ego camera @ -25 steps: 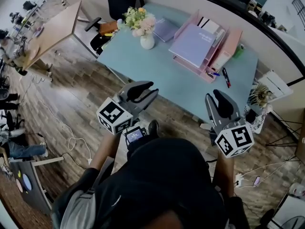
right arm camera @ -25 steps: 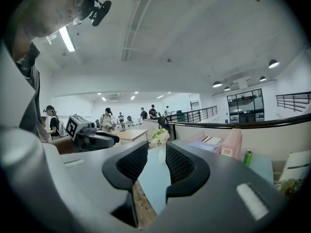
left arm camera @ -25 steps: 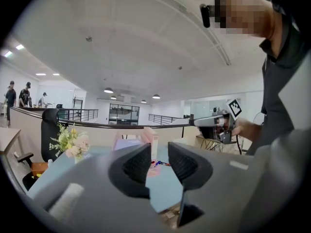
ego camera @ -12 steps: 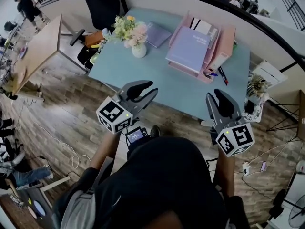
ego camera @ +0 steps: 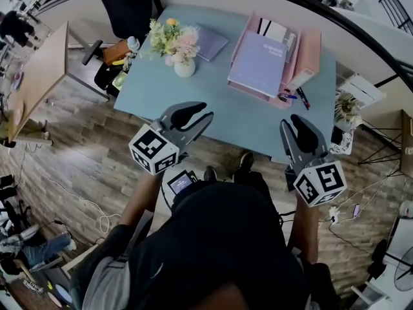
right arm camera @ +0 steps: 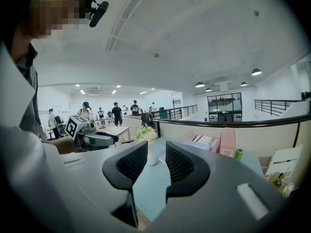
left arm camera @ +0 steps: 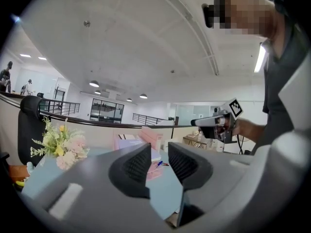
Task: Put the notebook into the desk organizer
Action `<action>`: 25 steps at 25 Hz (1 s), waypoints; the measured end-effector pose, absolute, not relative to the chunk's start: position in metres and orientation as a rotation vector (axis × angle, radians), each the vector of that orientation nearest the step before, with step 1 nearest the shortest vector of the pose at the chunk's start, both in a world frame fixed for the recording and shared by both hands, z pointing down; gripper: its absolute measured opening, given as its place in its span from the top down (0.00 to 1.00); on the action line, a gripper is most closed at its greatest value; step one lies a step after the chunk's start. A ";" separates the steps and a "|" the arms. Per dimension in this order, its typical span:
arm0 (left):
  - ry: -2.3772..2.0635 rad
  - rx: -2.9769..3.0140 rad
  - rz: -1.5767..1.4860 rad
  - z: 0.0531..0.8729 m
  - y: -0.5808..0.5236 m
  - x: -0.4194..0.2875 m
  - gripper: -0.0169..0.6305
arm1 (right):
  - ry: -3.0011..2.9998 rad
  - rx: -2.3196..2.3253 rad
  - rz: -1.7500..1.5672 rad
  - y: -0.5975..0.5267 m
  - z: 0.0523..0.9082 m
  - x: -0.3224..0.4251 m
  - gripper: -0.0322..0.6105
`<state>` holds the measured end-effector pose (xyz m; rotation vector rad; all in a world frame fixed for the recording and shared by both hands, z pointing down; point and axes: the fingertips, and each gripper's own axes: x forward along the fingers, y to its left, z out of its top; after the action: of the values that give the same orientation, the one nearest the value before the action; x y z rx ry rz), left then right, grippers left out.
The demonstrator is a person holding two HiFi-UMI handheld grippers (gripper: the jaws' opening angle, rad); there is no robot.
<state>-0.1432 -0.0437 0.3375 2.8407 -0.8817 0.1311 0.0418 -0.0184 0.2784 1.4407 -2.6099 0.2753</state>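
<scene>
The lavender notebook (ego camera: 210,42) lies flat at the far side of the light blue table (ego camera: 213,108), just right of a flower vase (ego camera: 184,66). The pink desk organizer (ego camera: 313,49) stands at the table's far right with a lavender folder (ego camera: 261,62) on its tray. My left gripper (ego camera: 197,113) hovers by the table's near edge, jaws a little apart and empty. My right gripper (ego camera: 295,125) is level with it on the right, jaws apart and empty. The left gripper view shows its gripper (left arm camera: 159,152) aimed at the organizer (left arm camera: 150,137). The right gripper view has its gripper (right arm camera: 156,152) pointing toward the vase (right arm camera: 149,155).
Pens (ego camera: 302,99) lie in front of the organizer. A black chair (ego camera: 125,5) stands behind the table's left corner, a wooden table (ego camera: 35,76) farther left. A white basket with dried plants (ego camera: 345,121) sits off the table's right end. People stand in the far background.
The table has come nearer and more squarely in front of me across the frames. Both grippers keep the same pose and the same jaw gap. Shoe tips now show below the table edge.
</scene>
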 end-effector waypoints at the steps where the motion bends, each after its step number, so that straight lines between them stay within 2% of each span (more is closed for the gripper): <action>1: -0.878 2.841 0.134 0.340 -0.048 -0.142 0.71 | -2.608 1.442 0.281 -0.023 0.281 0.043 0.80; 25: -0.898 2.675 0.247 0.401 -0.153 -0.097 0.71 | -2.588 1.400 0.448 -0.118 0.341 0.094 0.80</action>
<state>-0.0966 -0.1530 0.4012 2.6754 -0.8978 0.2468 0.0939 -0.1177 0.3415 1.3998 -2.5884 0.4484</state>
